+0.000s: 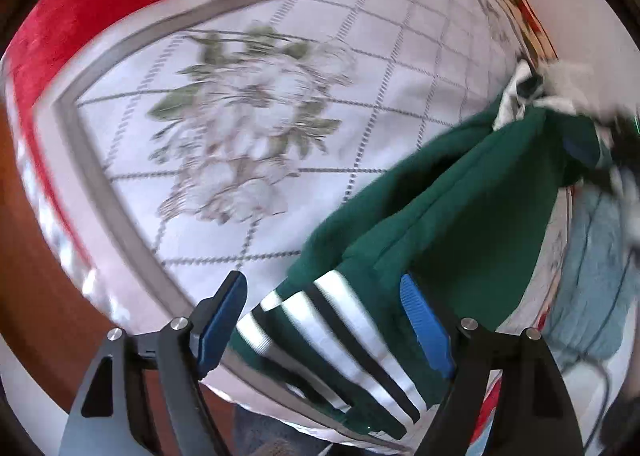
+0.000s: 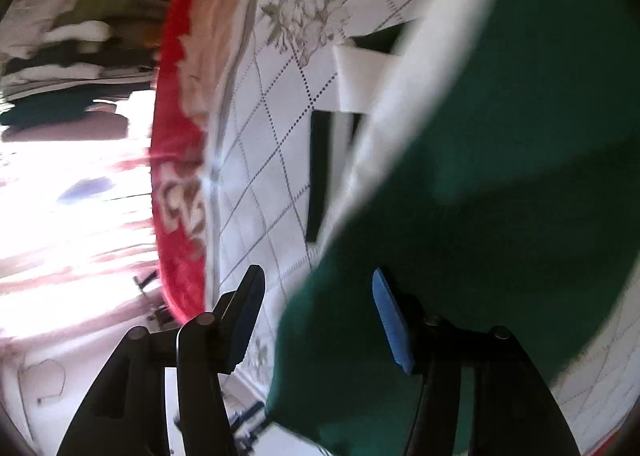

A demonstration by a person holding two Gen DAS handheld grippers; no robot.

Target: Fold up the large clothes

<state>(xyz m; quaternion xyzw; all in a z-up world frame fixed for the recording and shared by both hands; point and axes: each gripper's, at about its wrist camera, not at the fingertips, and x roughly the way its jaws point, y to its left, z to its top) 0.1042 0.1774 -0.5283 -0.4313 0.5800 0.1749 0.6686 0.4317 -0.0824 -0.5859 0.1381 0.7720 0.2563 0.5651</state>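
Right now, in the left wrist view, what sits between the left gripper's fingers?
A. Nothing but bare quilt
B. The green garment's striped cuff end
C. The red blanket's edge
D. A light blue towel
B: the green garment ends in a black-and-white striped cuff lying between the spread blue pads of the left gripper, over the white floral quilt.

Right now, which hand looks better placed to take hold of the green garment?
Probably left. Its gripper has the striped cuff lying between open fingers. The right gripper is open too, but its blurred view shows the garment draped over one finger only.
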